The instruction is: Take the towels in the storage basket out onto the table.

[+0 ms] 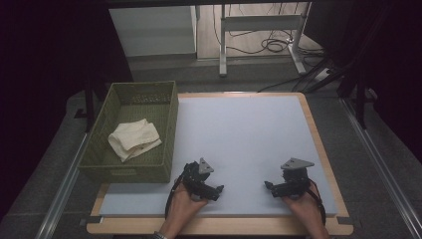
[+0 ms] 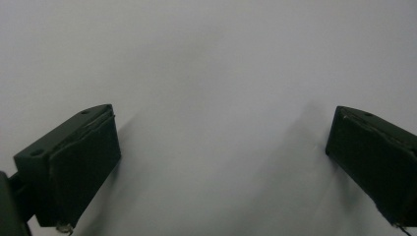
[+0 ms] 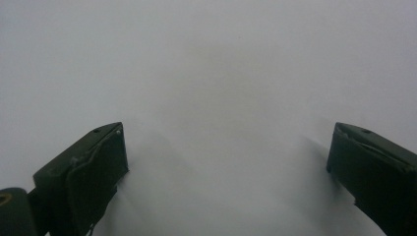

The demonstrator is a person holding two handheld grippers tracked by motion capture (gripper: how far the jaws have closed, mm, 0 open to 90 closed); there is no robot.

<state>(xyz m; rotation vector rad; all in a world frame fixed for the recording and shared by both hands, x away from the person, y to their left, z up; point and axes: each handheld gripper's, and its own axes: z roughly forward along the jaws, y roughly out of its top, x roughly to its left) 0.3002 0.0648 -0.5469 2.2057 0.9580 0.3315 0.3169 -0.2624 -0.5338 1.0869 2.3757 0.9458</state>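
A folded cream cloth (image 1: 133,139) lies inside an olive-green woven basket (image 1: 164,129) at the left of the table. My left gripper (image 1: 201,181) rests low over the pale grey mat (image 1: 239,134) near the front edge, right of the basket's front corner, held by a hand. My right gripper (image 1: 291,183) sits further right at the same depth. In the left gripper view the left gripper (image 2: 223,147) has its jaws wide apart over bare mat. In the right gripper view the right gripper (image 3: 228,157) is likewise open, nothing between its fingers.
The mat covers a wooden tabletop (image 1: 326,164) whose rim shows at the right and front. Beyond the table's far edge stand a white cabinet (image 1: 154,30) and a desk frame (image 1: 259,30) with cables on the floor. Metal rails (image 1: 383,169) run along both sides.
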